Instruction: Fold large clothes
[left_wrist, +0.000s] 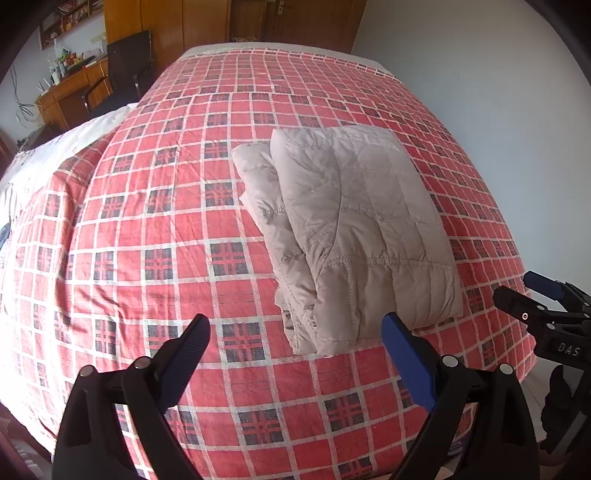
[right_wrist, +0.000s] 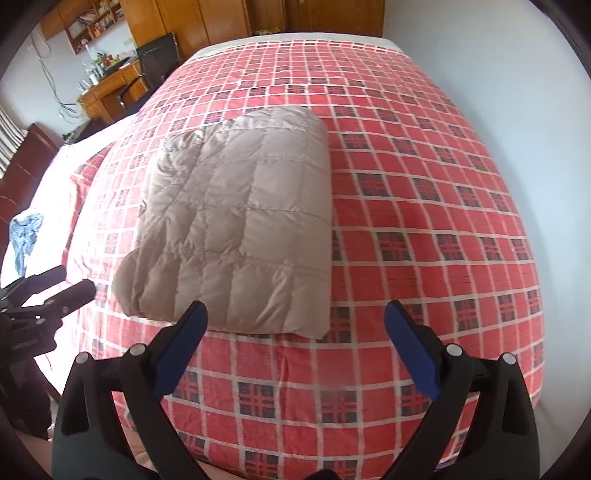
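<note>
Currently both jaws spread, empty: left gripper (left_wrist: 295, 332), right gripper (right_wrist: 293, 317), just short of the jacket (left_wrist: 354, 229). It lies folded on the bed (left_wrist: 147, 229), puffy layers loose. Risk: quilted fill springs open, or a careless nudge slides the stack apart.

Both views are brightly lit by daylight, apparently from the left, where the white sheet (right_wrist: 55, 206) is blown out w/ detail lost. Soft shadows are cast under the folded jacket (left_wrist: 354, 236) onto the plaid bedspread (left_wrist: 155, 229); no hard glare is seen on it. Strong fisheye bending is seen twd the edges, w/ black vignette in the corners. The left wrist view is fairly sharp; the right wrist view is smeared by blur, esp. on the right side.
</note>
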